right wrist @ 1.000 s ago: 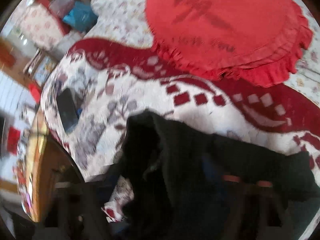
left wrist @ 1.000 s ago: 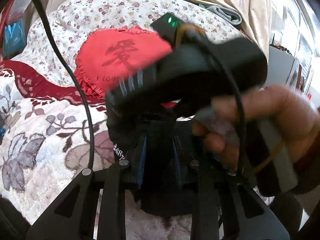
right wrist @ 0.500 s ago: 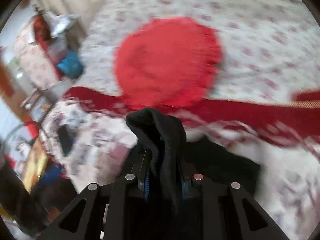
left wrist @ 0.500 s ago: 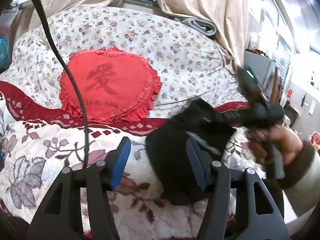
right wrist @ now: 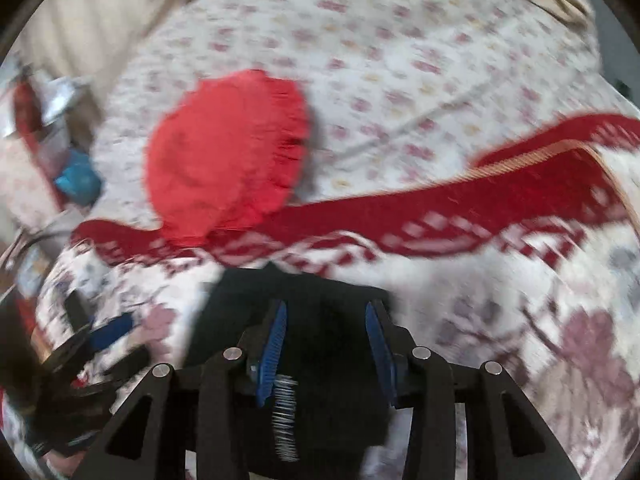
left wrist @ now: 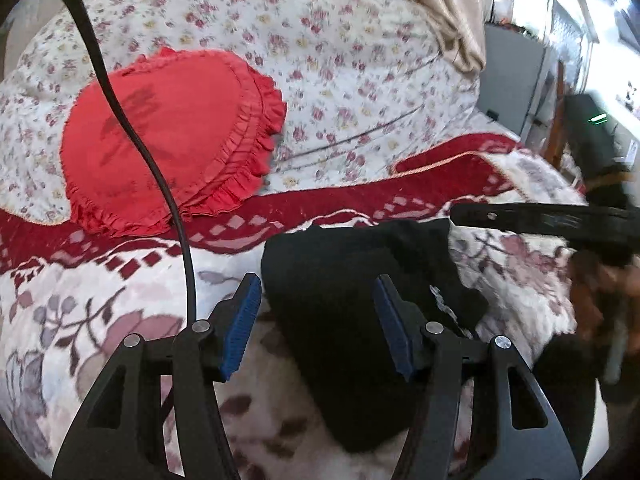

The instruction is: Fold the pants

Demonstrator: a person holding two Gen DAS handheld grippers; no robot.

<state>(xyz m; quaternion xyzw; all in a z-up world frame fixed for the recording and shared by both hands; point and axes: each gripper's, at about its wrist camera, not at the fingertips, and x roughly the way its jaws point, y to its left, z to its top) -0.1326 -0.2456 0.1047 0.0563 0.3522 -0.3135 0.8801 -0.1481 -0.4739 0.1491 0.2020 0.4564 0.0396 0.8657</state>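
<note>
Left wrist view: our left gripper [left wrist: 316, 320] has its fingers apart, empty, above the folded black pants [left wrist: 352, 300] lying on the bed's floral blanket [left wrist: 80, 312]. Right wrist view: our right gripper [right wrist: 324, 344] is opening, nothing pinched. The red heart cushion [left wrist: 168, 152] bears dark, unreadable writing, blurred away in the right view.

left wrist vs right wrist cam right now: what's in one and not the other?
Left wrist only: a black cable crossing the view, the right claw and the hand that holds it at the right edge, and bright windows beyond the bed.

Right wrist only: blurred clutter with something blue beside the bed, and the left claw at lower left.

Both: black pants on the blanket, the red pillow, and the floral quilt. Each claw is open over the pants; the right one is opening.
</note>
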